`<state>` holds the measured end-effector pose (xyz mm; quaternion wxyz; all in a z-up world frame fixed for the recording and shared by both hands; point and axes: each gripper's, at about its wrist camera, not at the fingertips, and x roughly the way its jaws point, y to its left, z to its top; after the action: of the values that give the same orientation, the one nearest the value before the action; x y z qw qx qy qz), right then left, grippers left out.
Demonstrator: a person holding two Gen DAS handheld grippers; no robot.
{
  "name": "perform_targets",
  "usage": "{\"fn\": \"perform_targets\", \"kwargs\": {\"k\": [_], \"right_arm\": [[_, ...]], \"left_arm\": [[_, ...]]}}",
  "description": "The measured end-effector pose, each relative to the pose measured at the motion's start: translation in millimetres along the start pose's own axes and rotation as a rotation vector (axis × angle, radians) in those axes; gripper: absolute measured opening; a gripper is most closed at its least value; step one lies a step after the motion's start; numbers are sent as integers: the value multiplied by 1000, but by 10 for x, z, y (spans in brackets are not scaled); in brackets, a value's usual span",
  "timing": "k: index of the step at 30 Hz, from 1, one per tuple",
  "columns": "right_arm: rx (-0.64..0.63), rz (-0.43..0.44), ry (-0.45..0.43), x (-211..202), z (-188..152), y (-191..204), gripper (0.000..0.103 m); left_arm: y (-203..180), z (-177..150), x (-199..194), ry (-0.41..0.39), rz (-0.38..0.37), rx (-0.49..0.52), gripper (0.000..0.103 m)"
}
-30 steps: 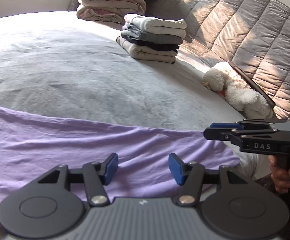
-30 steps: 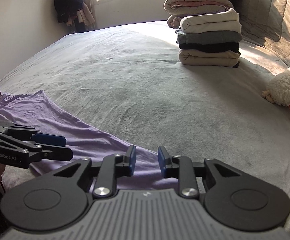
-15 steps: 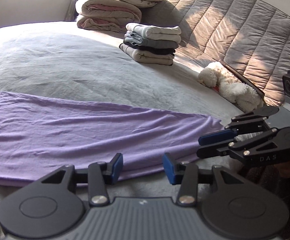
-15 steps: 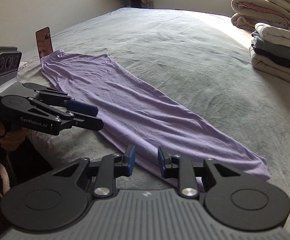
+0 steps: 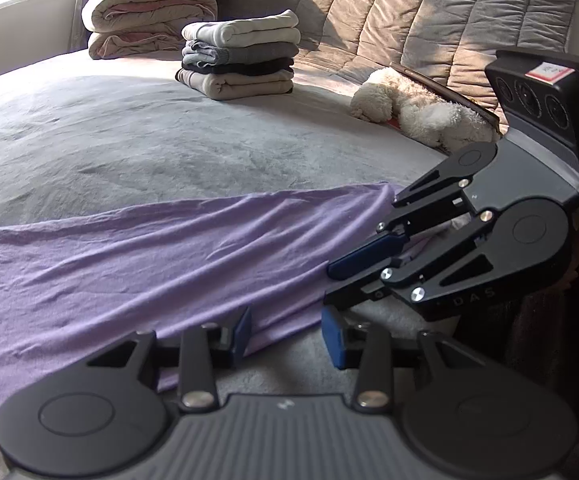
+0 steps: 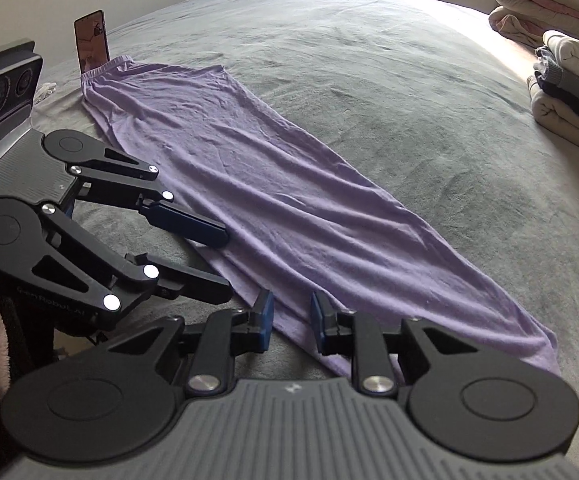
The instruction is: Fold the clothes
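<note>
Left wrist view. My left gripper (image 5: pixel 285 340) hangs over the near long edge of the purple garment (image 5: pixel 149 256), which lies flat on the grey bed (image 5: pixel 129 136). Its jaws are closing, the hem runs between the blue pads, and neither pad presses the cloth yet. My right gripper (image 5: pixel 353 280) enters from the right at the garment's end, its jaws narrowing too; whether cloth already sits between them I cannot tell from here. The garment's long axis runs left to right across this view, along the bed's near side. Behind it stand a stack of folded clothes (image 5: pixel 237 56) and a white plush toy (image 5: pixel 417 108).

Right wrist view. My right gripper (image 6: pixel 291 322) straddles the same near edge close to one end, jaws closing and not yet pinching. The garment (image 6: pixel 289 200) stretches away as a long narrow strip, its far end beside an upright phone (image 6: pixel 91 42), its near end at lower right. My left gripper (image 6: pixel 217 268) sits at the edge further along, one finger above the hem and one below.

Handling, as I judge it: thin jersey, light, limp and slightly wrinkled; it should drape and sag between two holds. I would pinch the edge itself, through both layers, at well-separated points.
</note>
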<state>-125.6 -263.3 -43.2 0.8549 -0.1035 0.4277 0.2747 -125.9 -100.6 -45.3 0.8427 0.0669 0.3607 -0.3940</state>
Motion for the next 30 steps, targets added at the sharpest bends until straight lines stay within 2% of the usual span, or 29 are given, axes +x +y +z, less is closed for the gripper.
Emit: {"fn": "perform_targets", "kwargs": {"k": [2, 3, 4, 5, 12, 19, 26, 30], "right_arm": [[-34, -10, 21, 35, 34, 13, 21], [-55, -20, 31, 52, 50, 22, 15], [-72, -29, 40, 60, 62, 30, 2], [-86, -38, 49, 62, 73, 37, 1], [-87, 8, 37, -121, 95, -10, 0], [-43, 55, 26, -246, 112, -80, 0], [-62, 66, 77, -165, 38, -19, 0], [-5, 57, 49, -263, -2, -110, 4]], "left_arm": [[-7, 26, 4, 8, 0, 17, 39], [-10, 39, 6, 11, 1, 24, 36], [-7, 52, 5, 9, 2, 22, 33], [-4, 65, 4, 8, 4, 20, 33], [-160, 82, -21, -42, 20, 121, 32], [-336, 44, 74, -16, 51, 246, 1], [-335, -5, 93, 11, 17, 254, 0], [-287, 7, 35, -7, -6, 211, 5]]}}
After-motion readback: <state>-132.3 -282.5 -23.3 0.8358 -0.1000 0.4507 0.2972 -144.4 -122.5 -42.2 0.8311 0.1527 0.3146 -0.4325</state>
